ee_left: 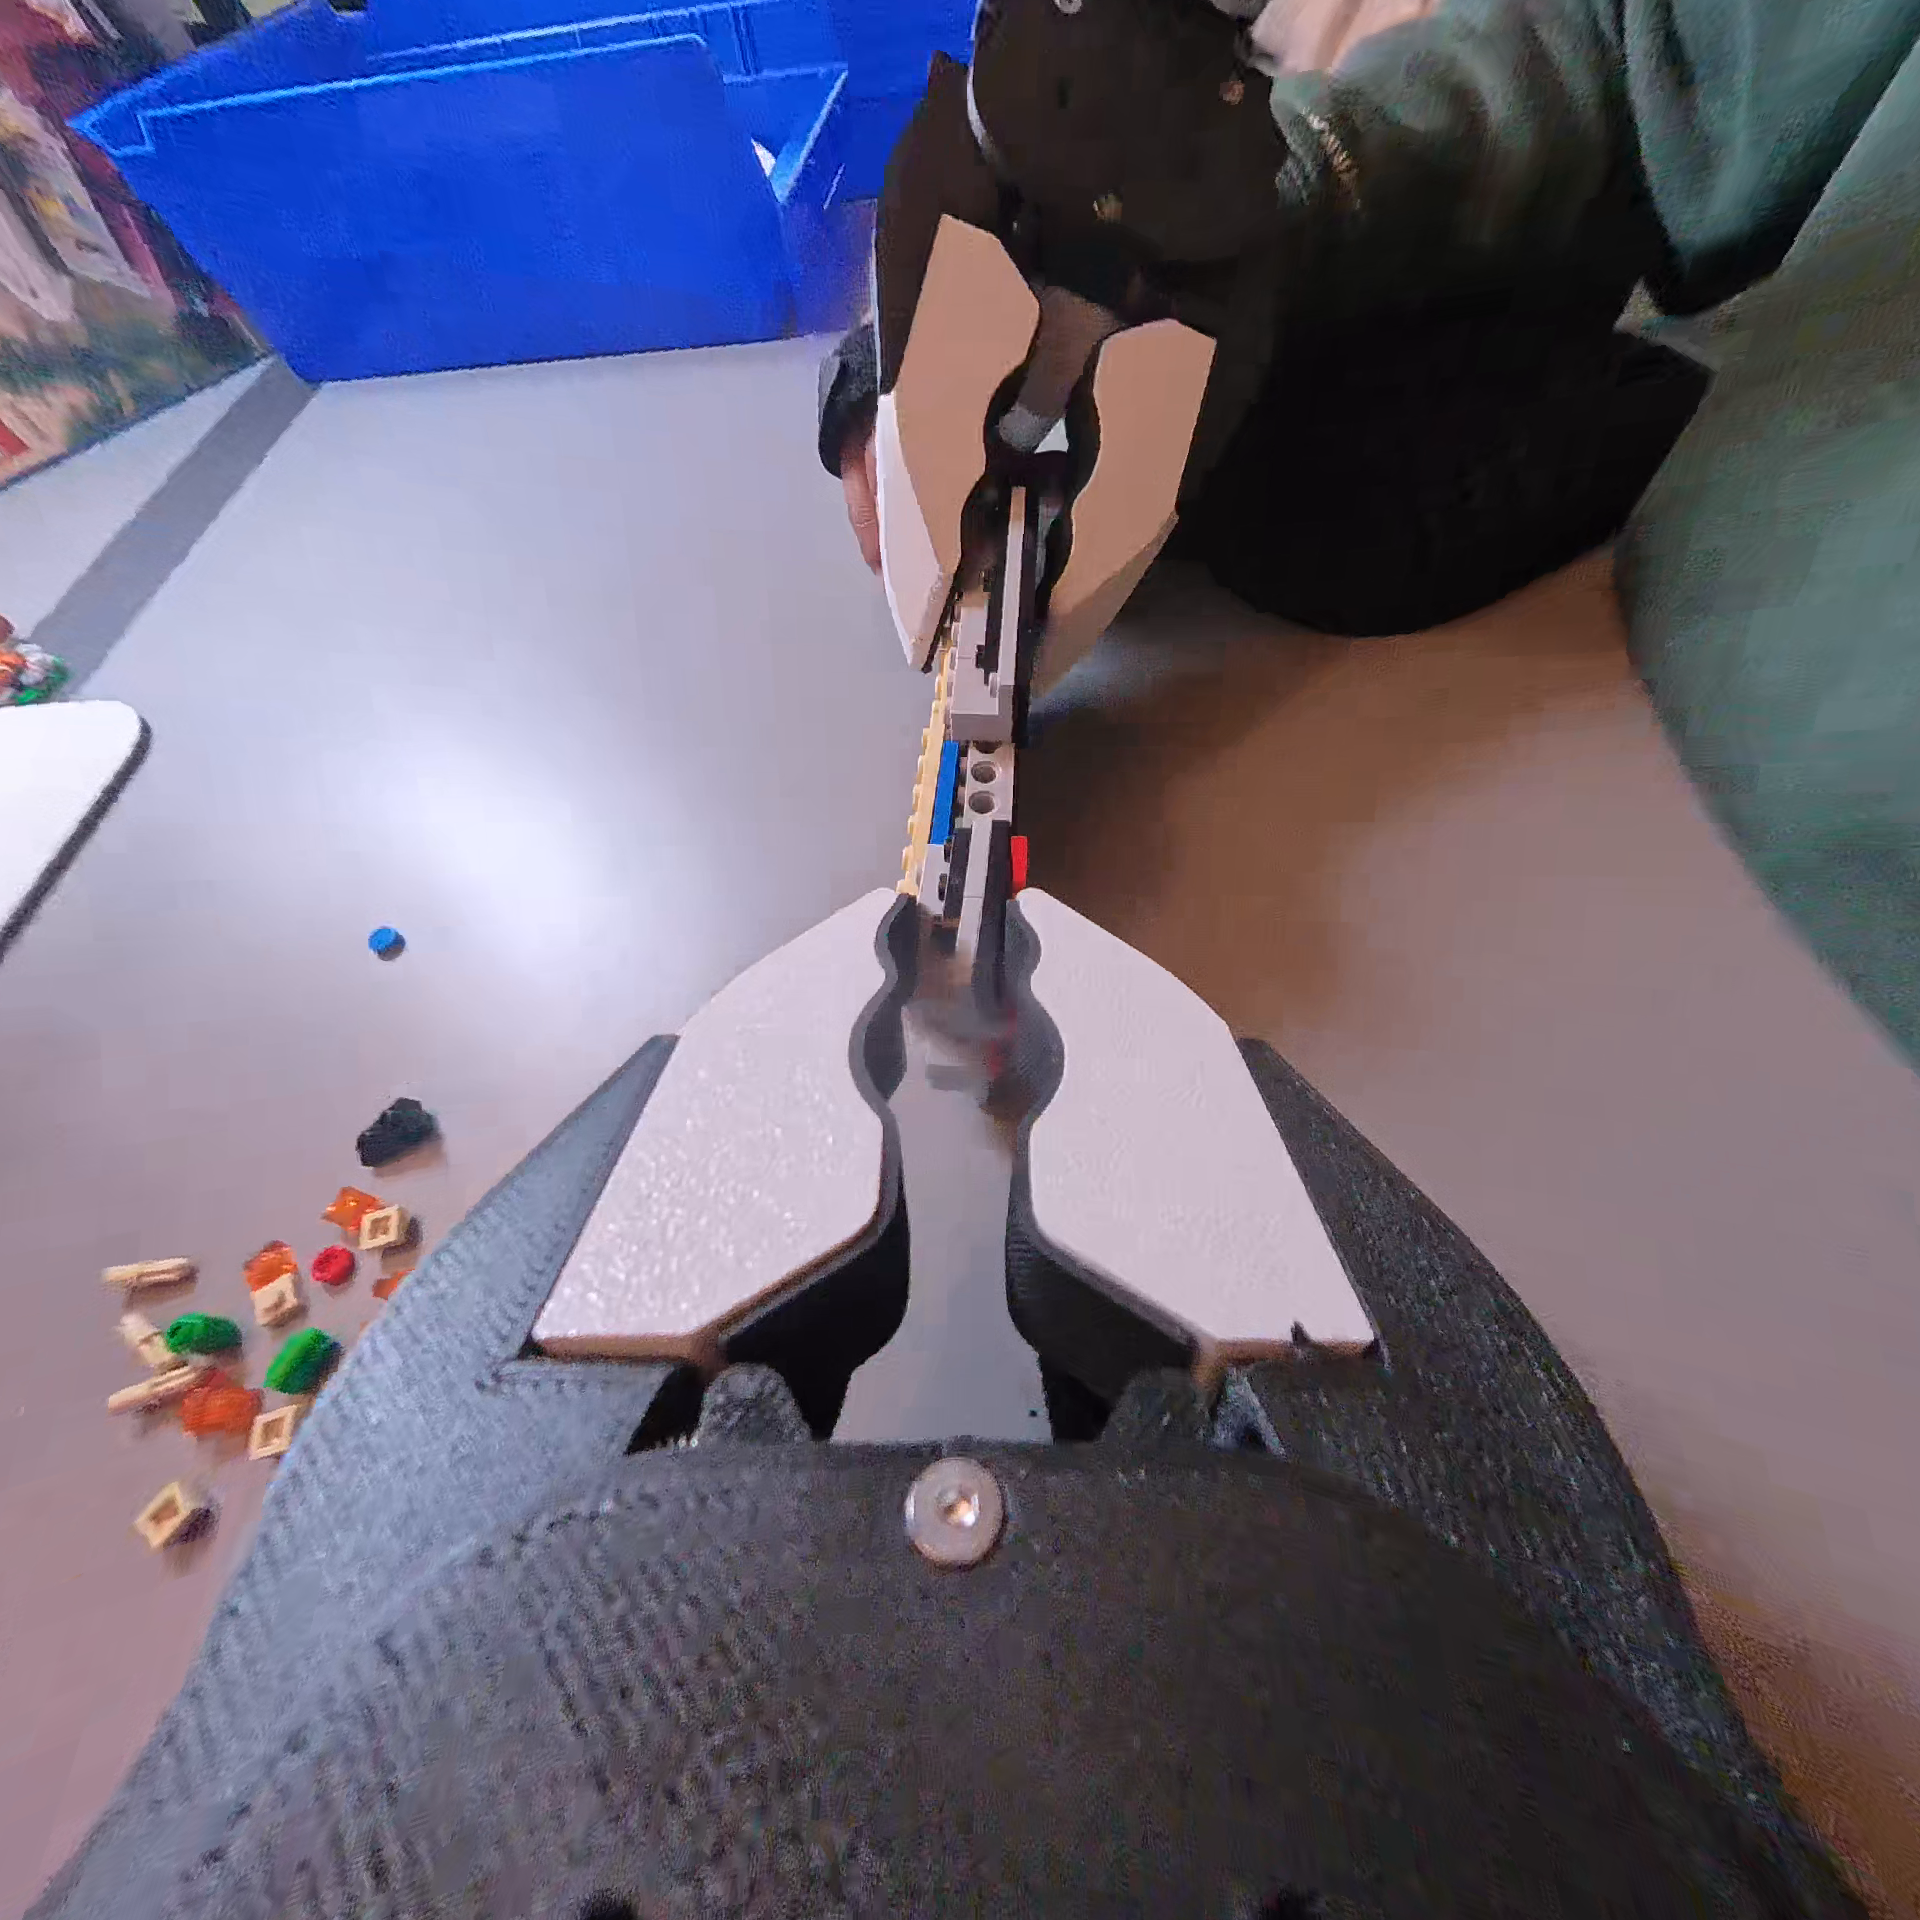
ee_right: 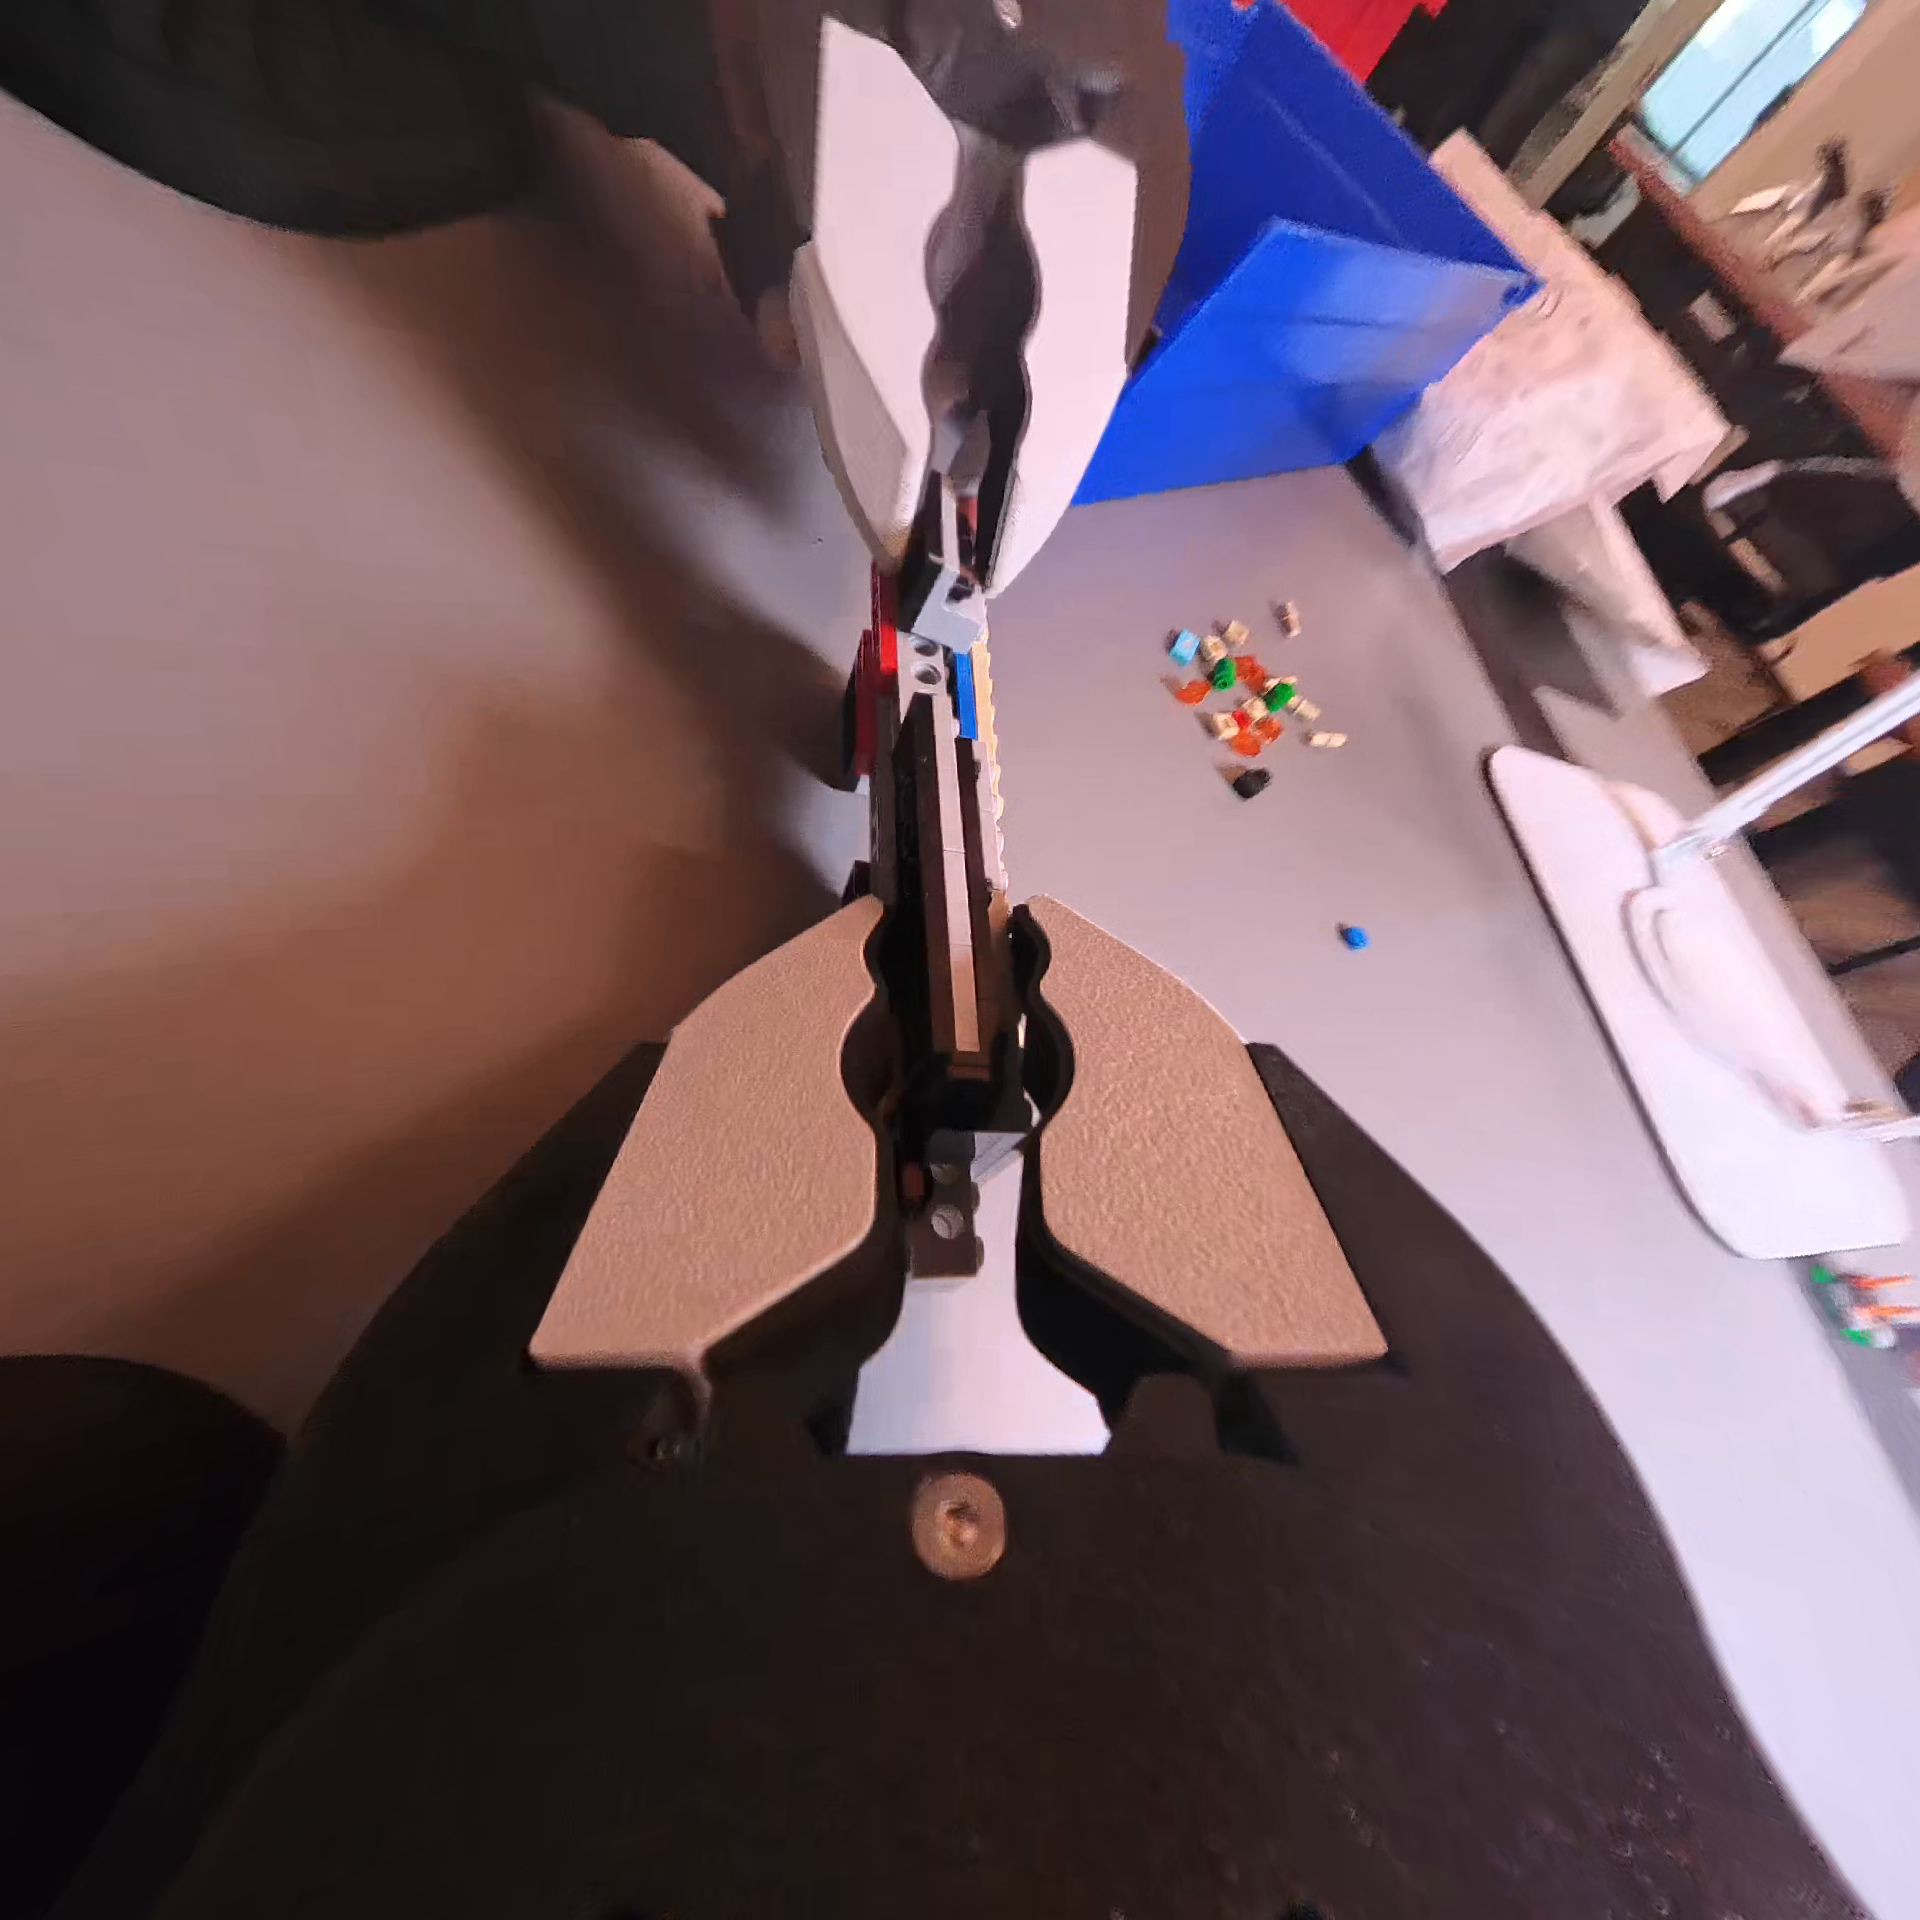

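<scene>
A long narrow brick model (ee_left: 977, 790), built of grey, black, tan, blue and red bricks, spans between my two grippers above the grey table (ee_left: 520, 675). My left gripper (ee_left: 961, 914) is shut on one end of it. My right gripper (ee_right: 951, 925) is shut on the other end; the model (ee_right: 940, 831) runs back deep between its fingers. In the left wrist view the right gripper (ee_left: 1013, 582) shows at the model's far end. In the right wrist view the left gripper (ee_right: 961, 488) shows at the far end too.
A blue bin (ee_left: 468, 197) stands at the back of the table. Several small loose bricks (ee_left: 239, 1340), tan, orange, green, red and black, lie at the left, with a lone blue stud (ee_left: 385, 941). A white tray (ee_right: 1683, 997) lies beside them. A person's green sleeve (ee_left: 1662, 145) is at the right. Some 7 cm of space lies between my two pairs of fingers. The lone blue stud (ee_left: 385, 941) is about equally far from each gripper, around 15 cm. Seen from the right wrist view (ee_right: 1347, 934) as well.
</scene>
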Demonstrator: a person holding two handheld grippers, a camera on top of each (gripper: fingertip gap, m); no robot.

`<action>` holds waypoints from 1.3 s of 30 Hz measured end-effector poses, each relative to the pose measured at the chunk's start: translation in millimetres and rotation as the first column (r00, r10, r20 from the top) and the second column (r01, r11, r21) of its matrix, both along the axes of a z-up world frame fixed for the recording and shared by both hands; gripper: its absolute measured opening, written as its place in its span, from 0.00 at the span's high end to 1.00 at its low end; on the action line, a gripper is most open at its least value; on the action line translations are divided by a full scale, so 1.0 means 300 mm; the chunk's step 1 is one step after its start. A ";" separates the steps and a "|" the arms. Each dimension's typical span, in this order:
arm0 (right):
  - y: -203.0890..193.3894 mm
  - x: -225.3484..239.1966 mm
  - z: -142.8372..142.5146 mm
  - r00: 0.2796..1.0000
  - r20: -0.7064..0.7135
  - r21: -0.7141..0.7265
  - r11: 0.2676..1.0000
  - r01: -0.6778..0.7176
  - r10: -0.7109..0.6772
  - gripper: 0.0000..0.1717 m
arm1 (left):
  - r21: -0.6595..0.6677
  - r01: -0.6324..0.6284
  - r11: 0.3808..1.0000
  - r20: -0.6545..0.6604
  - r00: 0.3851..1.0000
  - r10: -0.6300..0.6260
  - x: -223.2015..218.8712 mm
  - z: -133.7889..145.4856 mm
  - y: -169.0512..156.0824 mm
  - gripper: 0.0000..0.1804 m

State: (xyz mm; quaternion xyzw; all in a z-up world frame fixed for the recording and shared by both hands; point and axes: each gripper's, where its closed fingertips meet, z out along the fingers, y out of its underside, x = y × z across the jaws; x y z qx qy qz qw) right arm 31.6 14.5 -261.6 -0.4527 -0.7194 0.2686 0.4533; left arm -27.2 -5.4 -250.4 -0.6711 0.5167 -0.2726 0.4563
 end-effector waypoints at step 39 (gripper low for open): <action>0.040 0.064 -0.078 0.962 0.269 0.014 0.999 0.049 -0.051 0.68 | 0.261 -0.136 0.956 0.122 0.987 0.107 -0.226 0.257 -0.002 0.91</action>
